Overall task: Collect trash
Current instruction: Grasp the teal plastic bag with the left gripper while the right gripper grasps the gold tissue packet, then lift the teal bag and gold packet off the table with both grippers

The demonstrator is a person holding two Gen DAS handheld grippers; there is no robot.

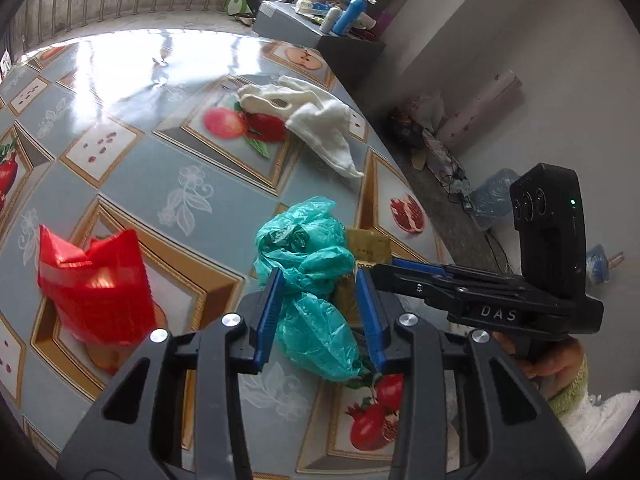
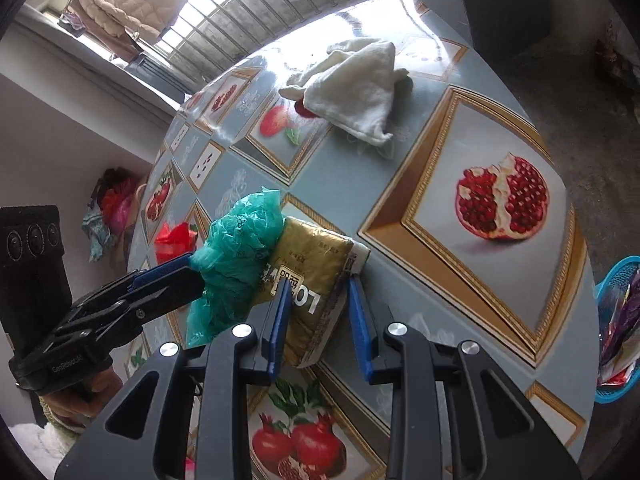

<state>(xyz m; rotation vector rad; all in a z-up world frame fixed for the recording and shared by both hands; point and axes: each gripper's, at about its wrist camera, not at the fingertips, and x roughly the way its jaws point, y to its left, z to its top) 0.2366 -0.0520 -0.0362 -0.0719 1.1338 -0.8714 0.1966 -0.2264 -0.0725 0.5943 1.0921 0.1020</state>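
Observation:
A crumpled teal plastic bag lies on the fruit-patterned table, leaning against a gold foil packet. My left gripper has the bag's lower bunch between its blue pads, which press on it. From the right, my right gripper is shut across the near end of the gold packet, one pad on its face and one at its edge. In the left wrist view a hand holds the right gripper. Further left, a red plastic bag sits alone.
A white cloth lies further back on the table. A blue basket holding wrappers sits off the table's right edge. Behind the table stands a dark cabinet with bottles on top. The floor to the right is cluttered.

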